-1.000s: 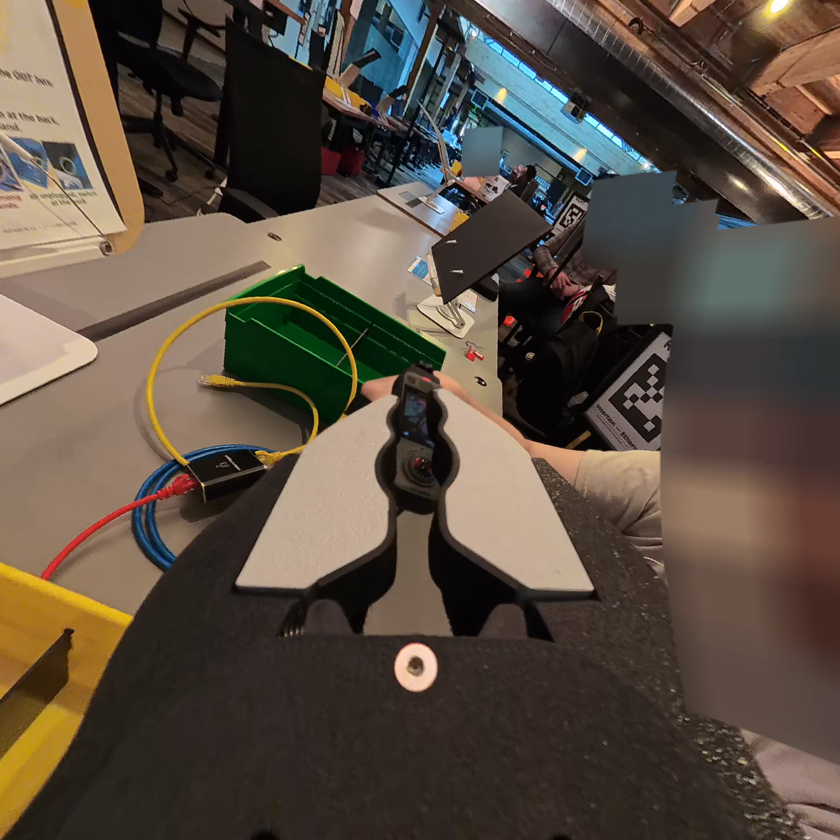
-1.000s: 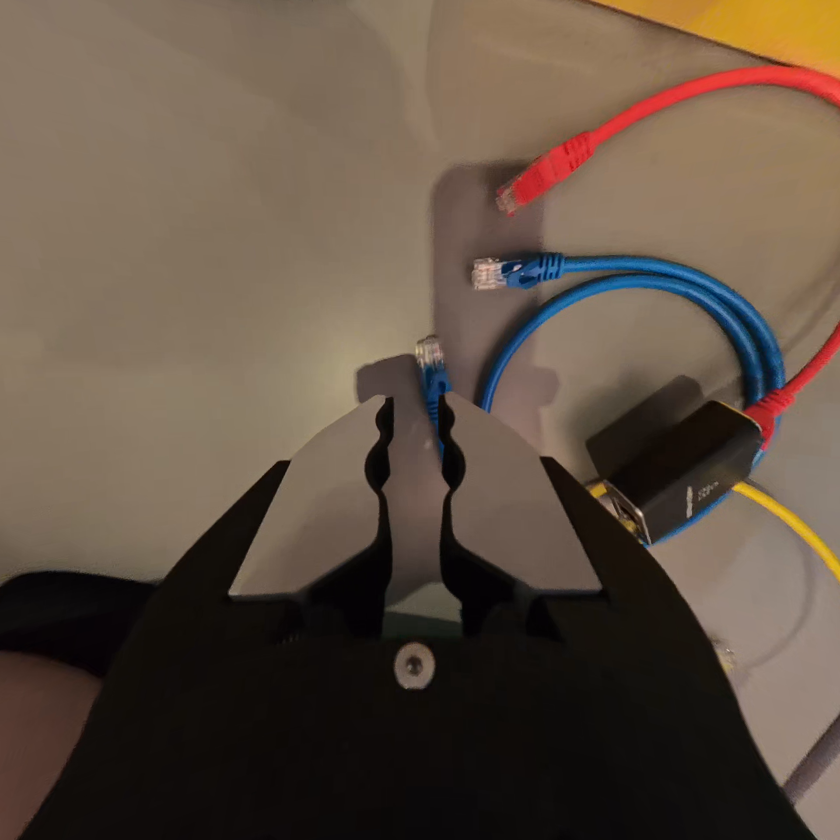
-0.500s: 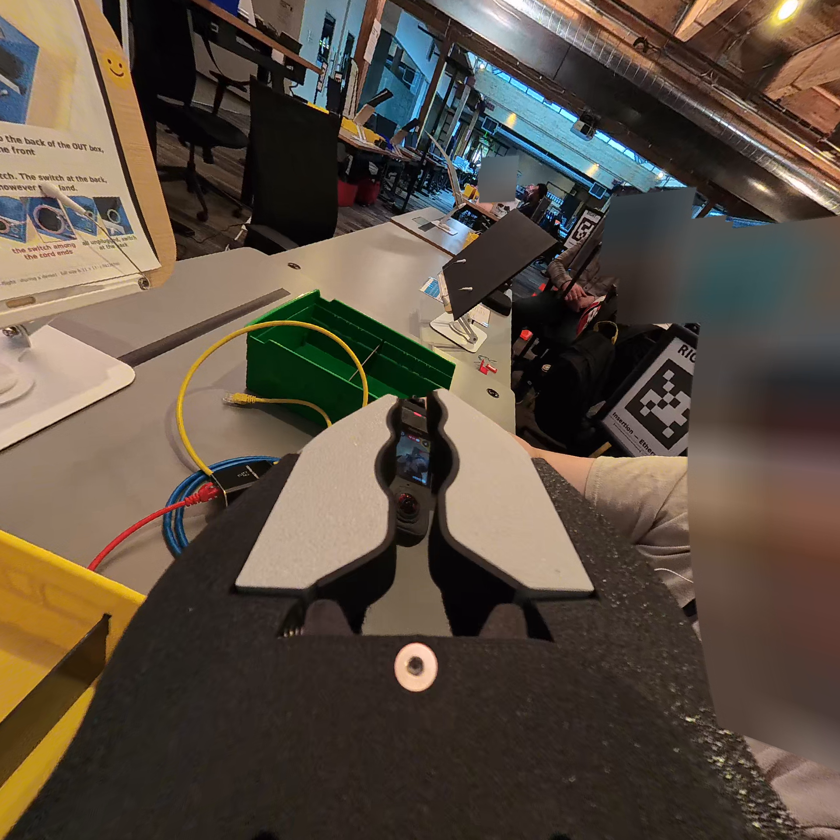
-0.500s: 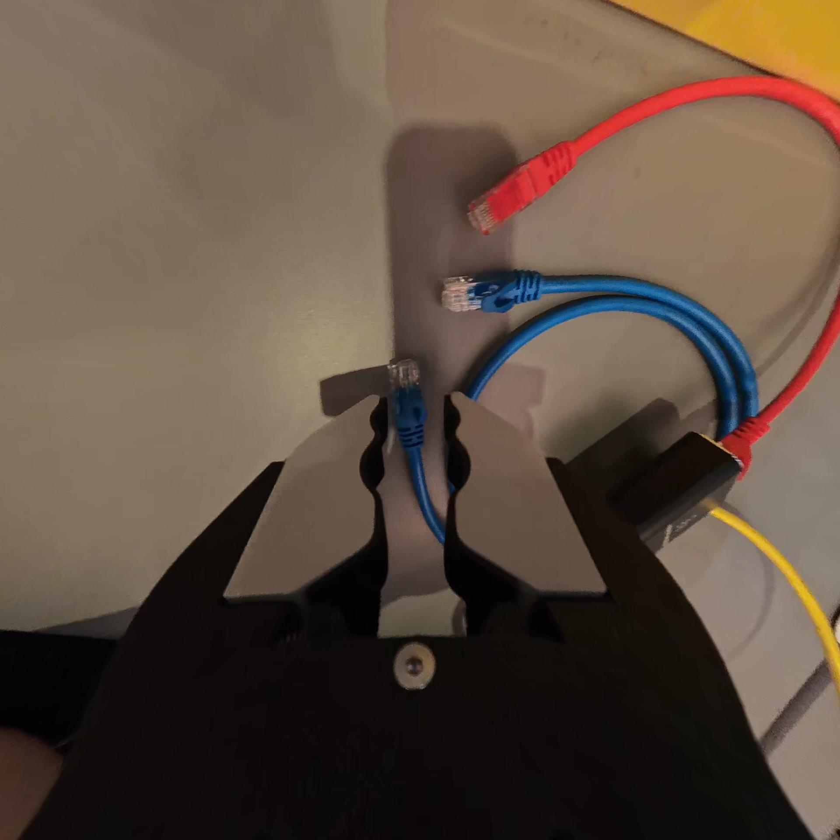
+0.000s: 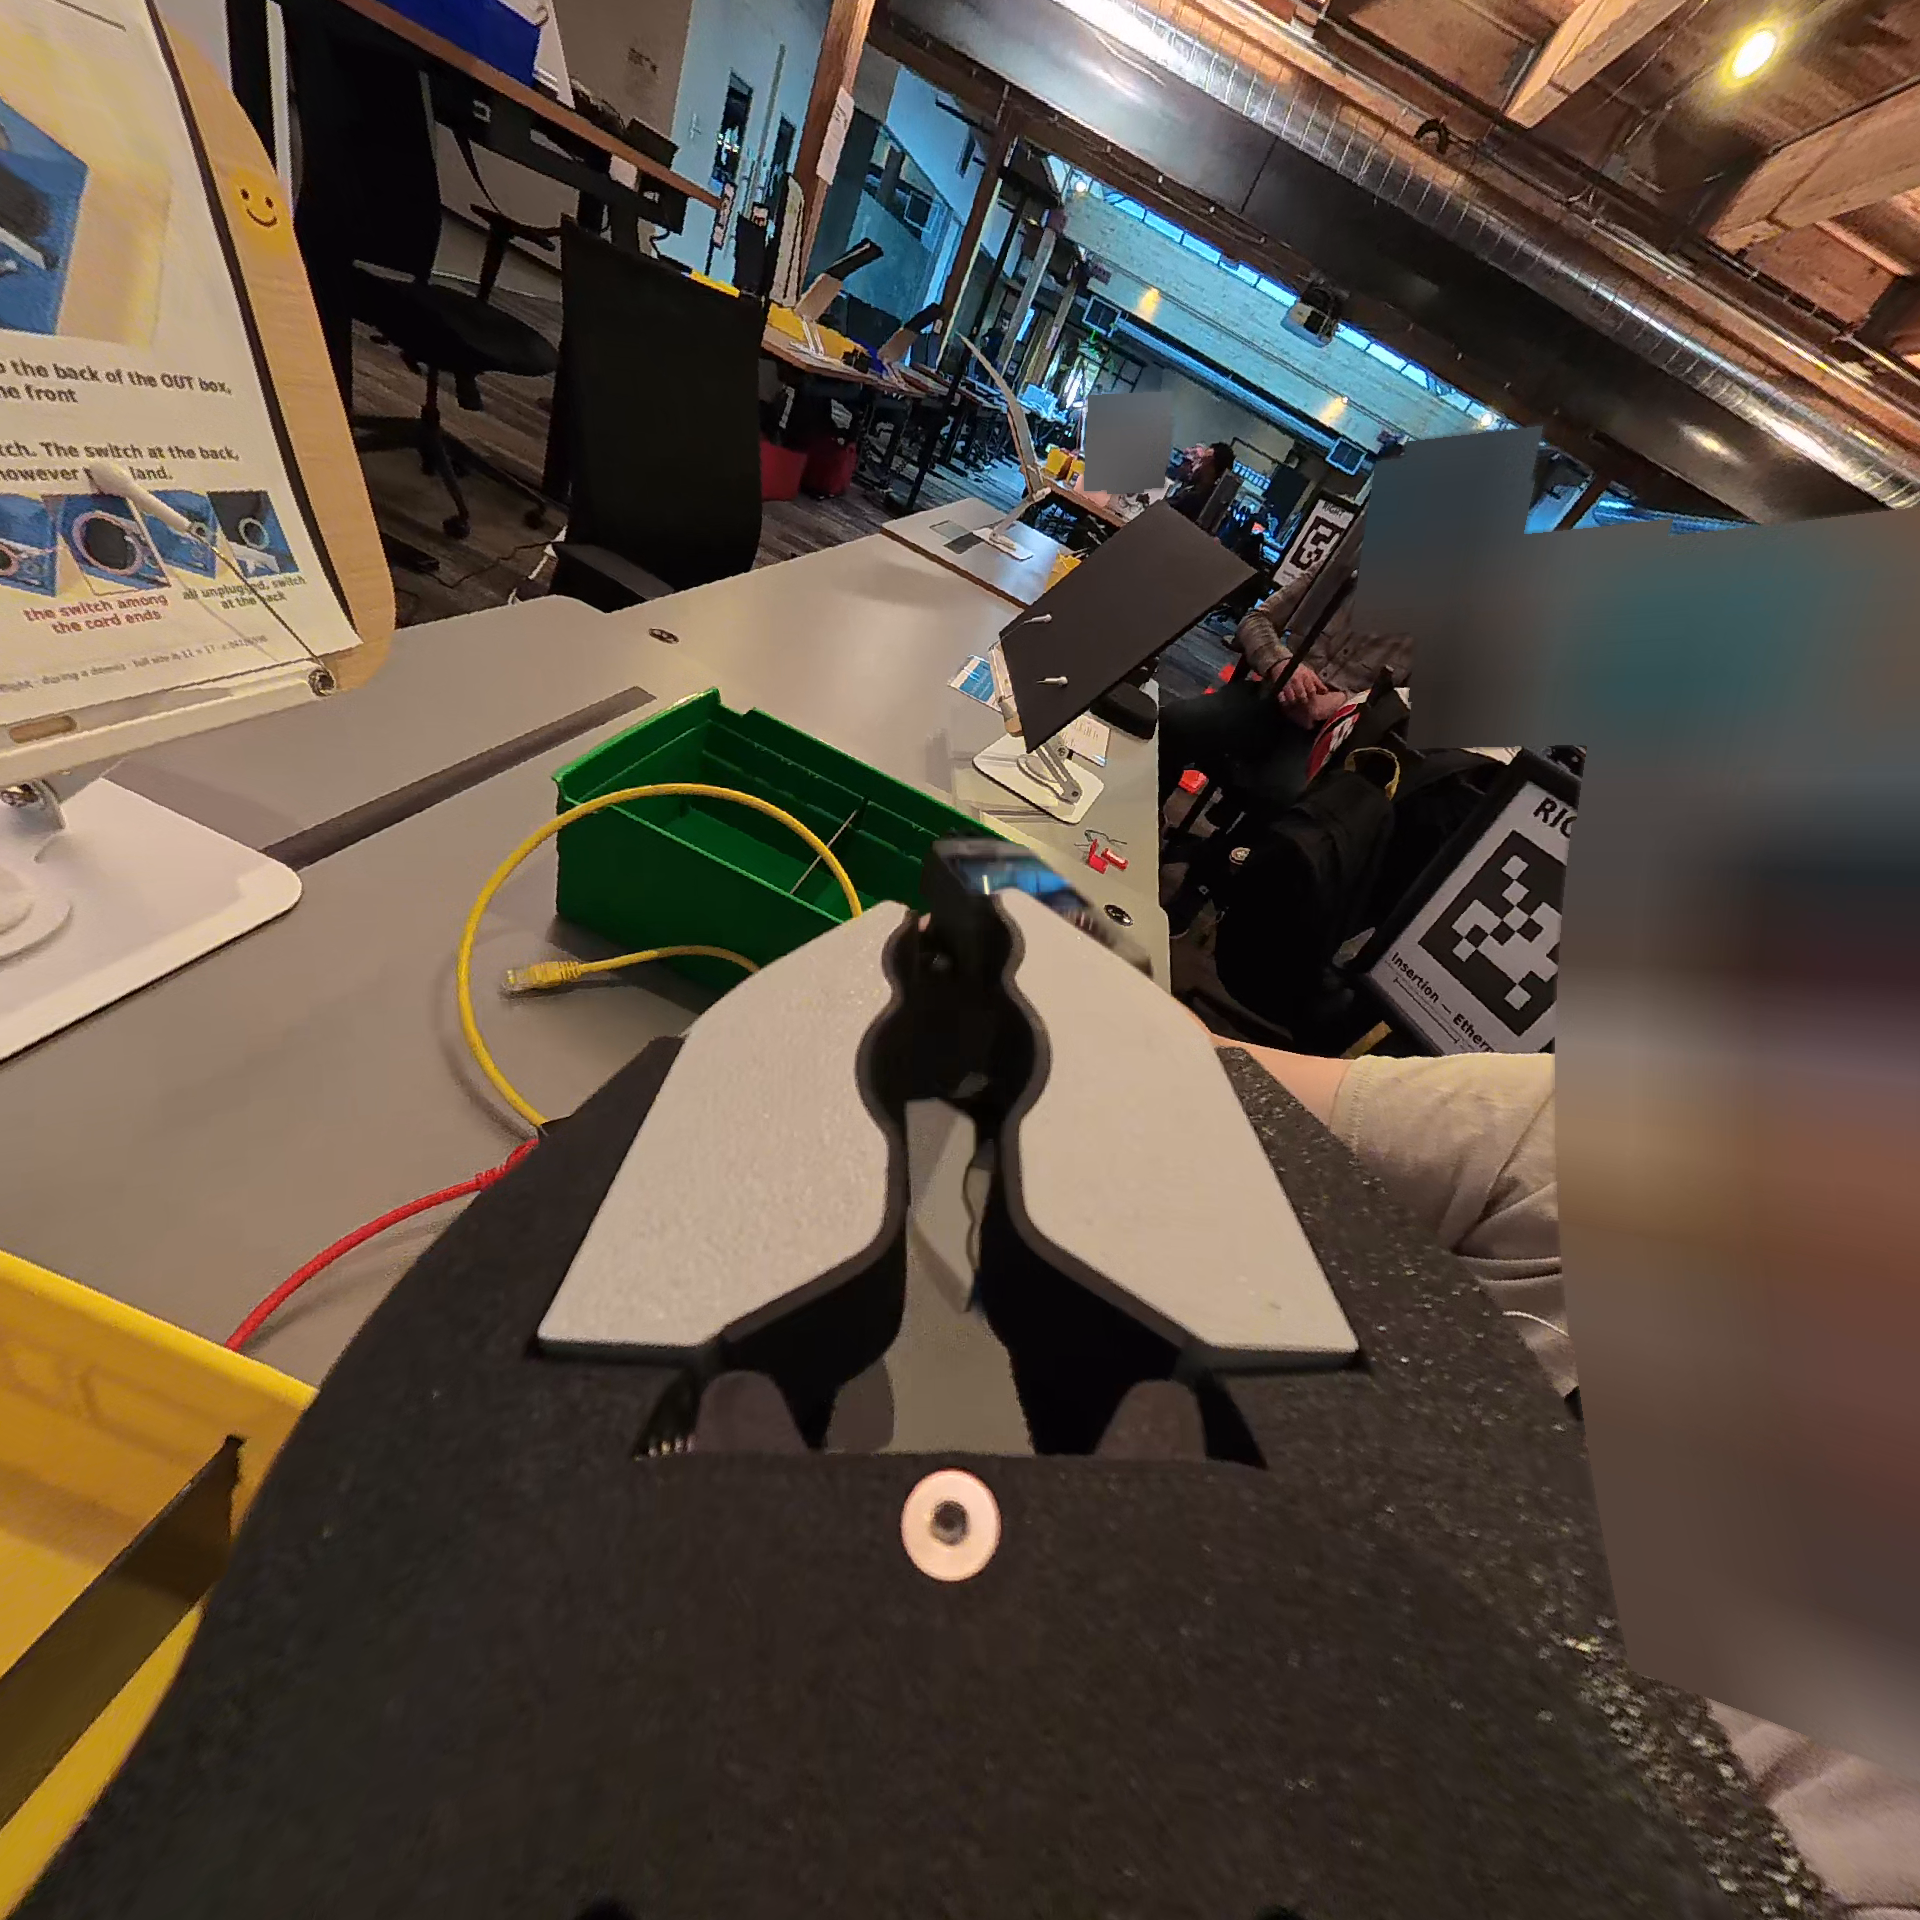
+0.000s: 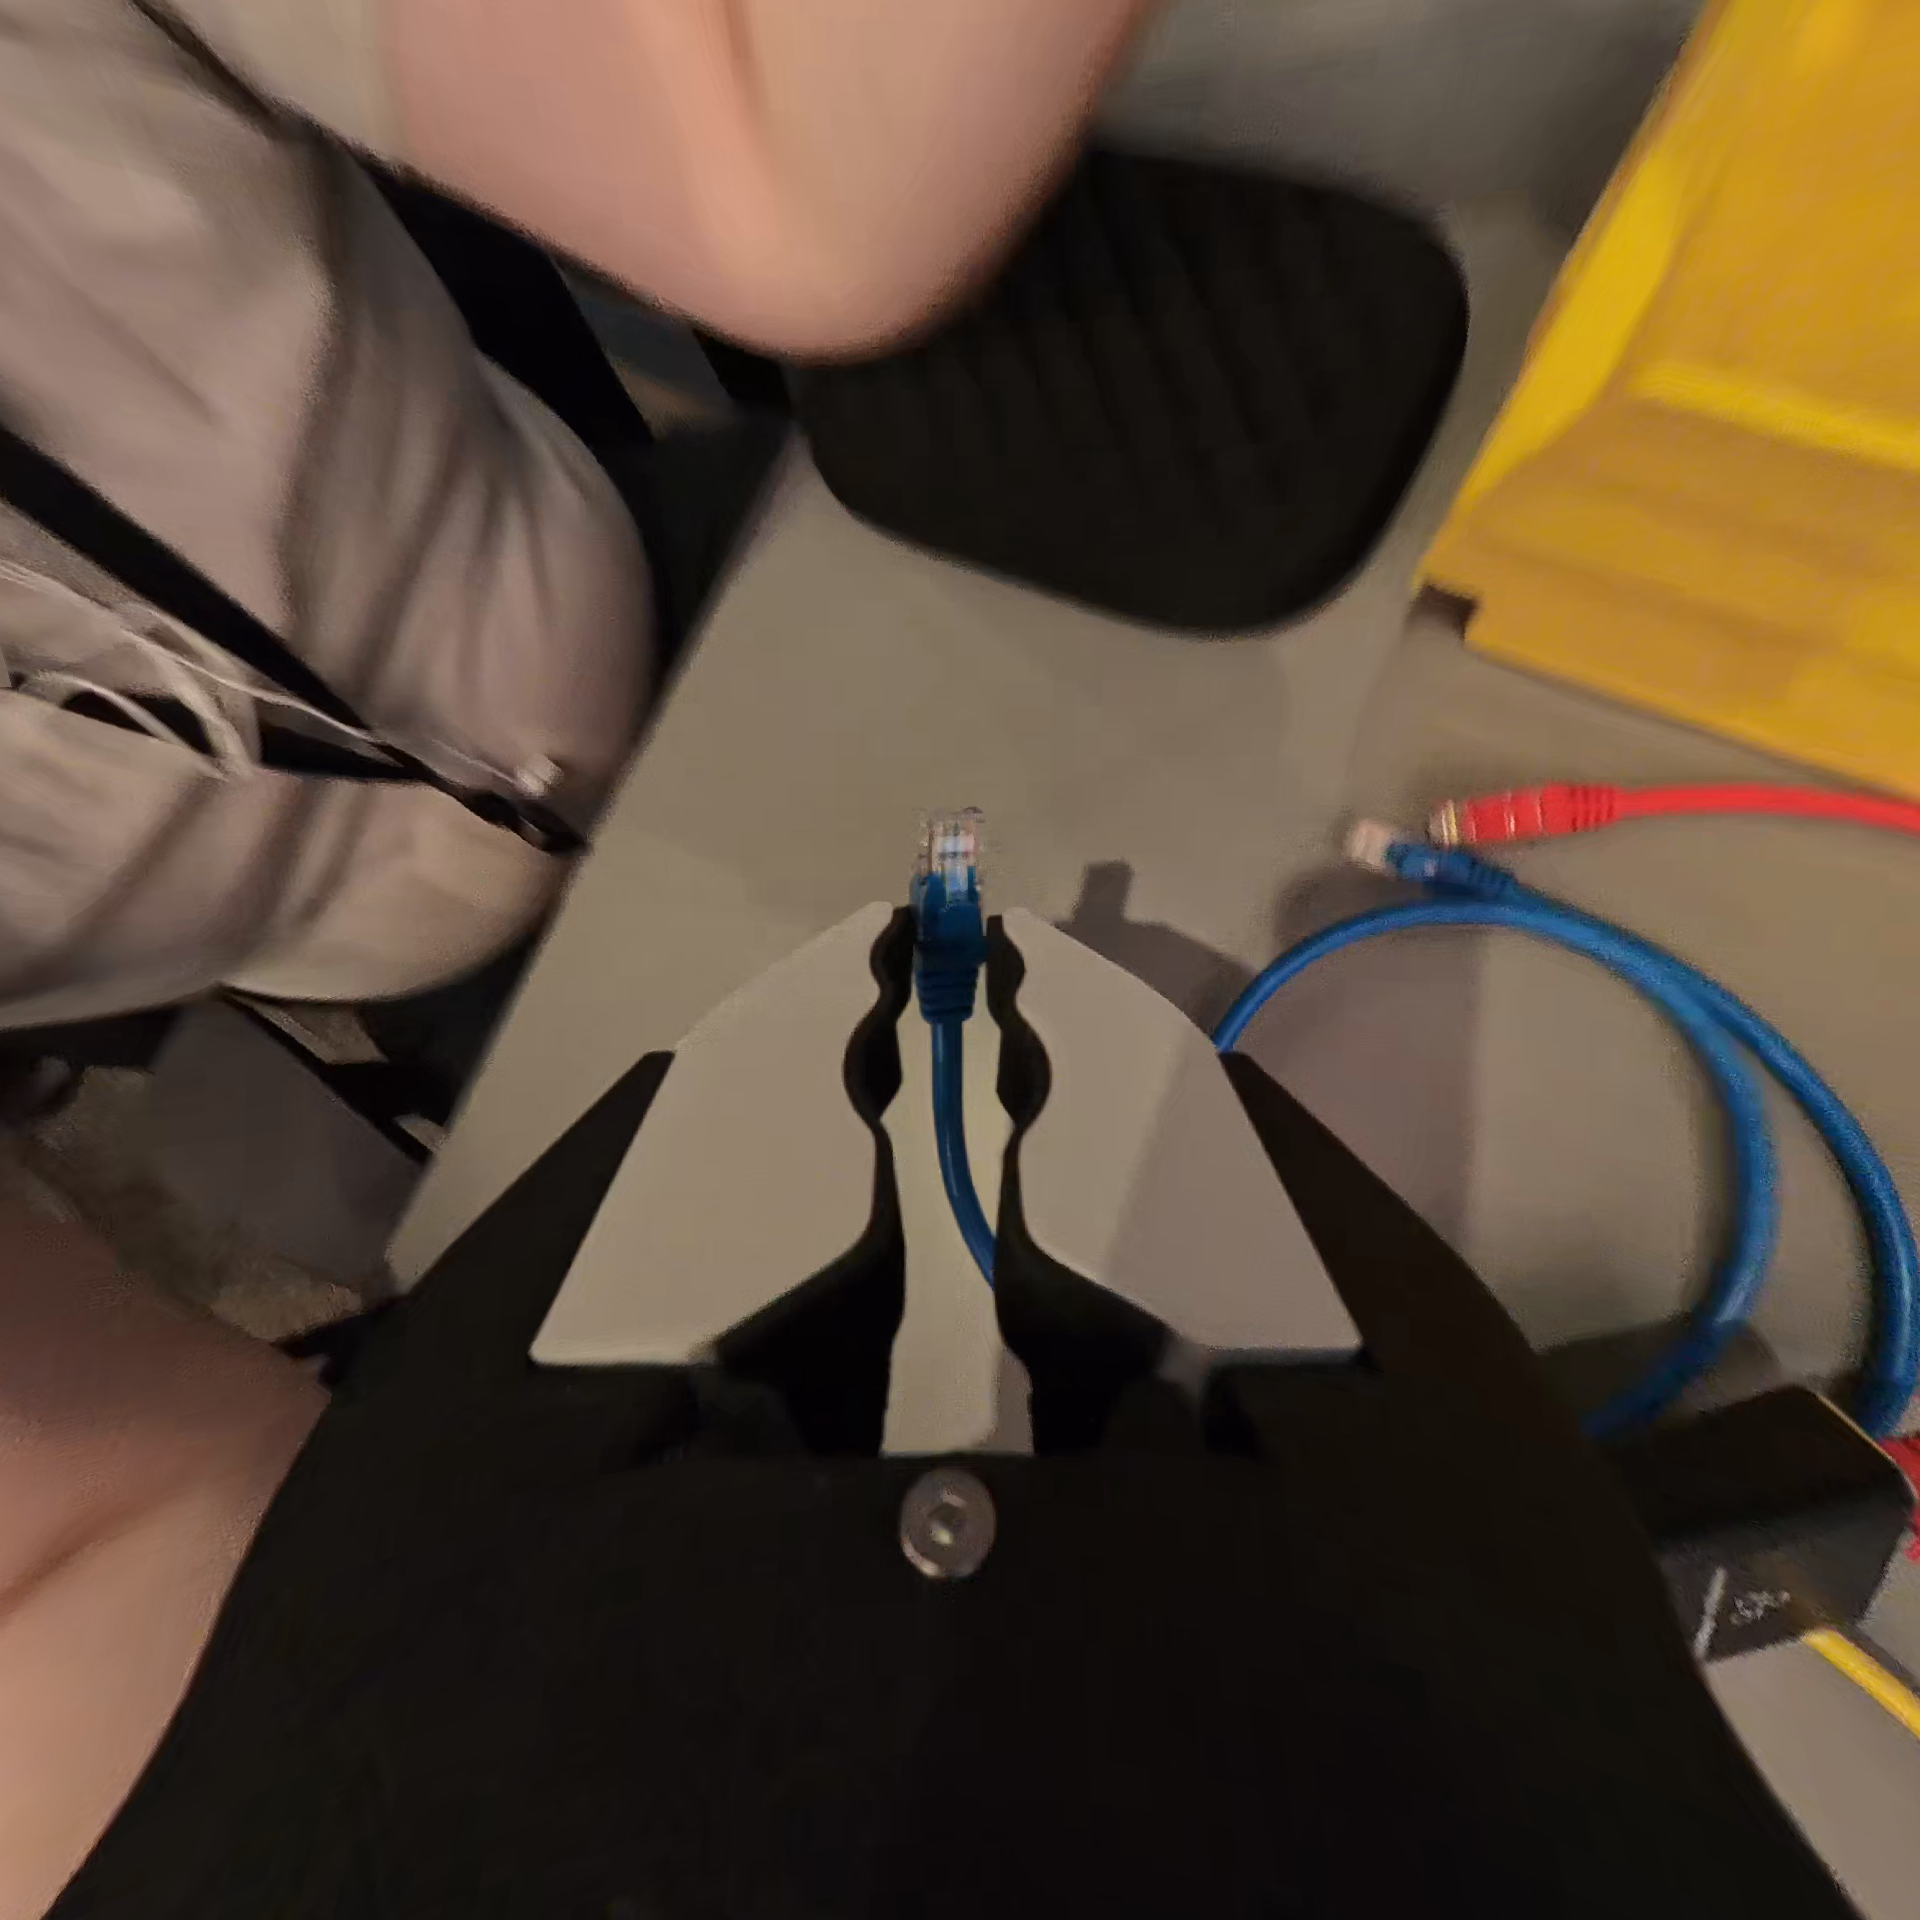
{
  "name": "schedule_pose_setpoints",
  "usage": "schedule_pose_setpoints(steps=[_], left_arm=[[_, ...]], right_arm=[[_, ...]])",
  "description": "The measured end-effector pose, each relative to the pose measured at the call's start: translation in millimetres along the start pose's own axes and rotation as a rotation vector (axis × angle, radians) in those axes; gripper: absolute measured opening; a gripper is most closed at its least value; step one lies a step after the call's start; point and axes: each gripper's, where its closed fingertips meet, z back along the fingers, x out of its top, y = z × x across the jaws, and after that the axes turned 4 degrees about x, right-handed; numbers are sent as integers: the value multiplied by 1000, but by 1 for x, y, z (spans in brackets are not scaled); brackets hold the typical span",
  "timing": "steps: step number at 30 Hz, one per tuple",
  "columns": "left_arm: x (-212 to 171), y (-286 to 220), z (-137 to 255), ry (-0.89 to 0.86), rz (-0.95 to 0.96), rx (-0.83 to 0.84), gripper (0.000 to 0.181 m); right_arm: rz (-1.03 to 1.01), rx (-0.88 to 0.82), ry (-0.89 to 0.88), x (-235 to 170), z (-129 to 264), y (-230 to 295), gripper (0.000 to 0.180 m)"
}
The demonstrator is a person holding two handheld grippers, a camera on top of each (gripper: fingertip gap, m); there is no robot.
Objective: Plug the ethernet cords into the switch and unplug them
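Note:
My right gripper (image 6: 948, 914) is shut on a blue ethernet plug (image 6: 945, 883), held above the grey table with its clear tip pointing forward. Its blue cord (image 6: 1714, 1039) loops right toward the black switch (image 6: 1766, 1527) at the right edge. A second blue plug (image 6: 1444, 868) and a red plug (image 6: 1517, 816) lie loose on the table. A yellow cord (image 6: 1870, 1683) leaves the switch. My left gripper (image 5: 948, 914) is slightly open and empty, raised above the table. A loose yellow plug (image 5: 540, 975) and a red cord (image 5: 353, 1242) show in the left wrist view; the switch is hidden there.
A green bin (image 5: 727, 831) stands beyond the yellow cord. A yellow bin (image 6: 1714, 416) sits at the table's near left (image 5: 104, 1455). A white instruction board on a stand (image 5: 156, 416) is at the far left. A person's arm and grey sleeve (image 6: 312, 520) are close to the table edge. From the right gripper's tips to the black switch (image 6: 1766, 1527) is close to 15 cm.
My right gripper has closed on the blue plug, lifted it off the table and swung left toward the table edge. My left gripper has shifted so its body now hides the switch.

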Motion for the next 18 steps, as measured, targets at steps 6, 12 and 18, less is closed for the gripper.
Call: schedule_pose_setpoints(steps=[6, 12, 18], left_arm=[[-2, -17, -9, 21, -19, -74, 10], [-27, -47, -36, 180, -71, -191, 14], [-65, -51, -64, 393, -163, -137, 22]], right_arm=[[18, -87, -319, 40, 66, 14, 14], [33, -279, -400, 53, 102, 15, 14], [40, -520, -401, 61, 122, 3, 14]])
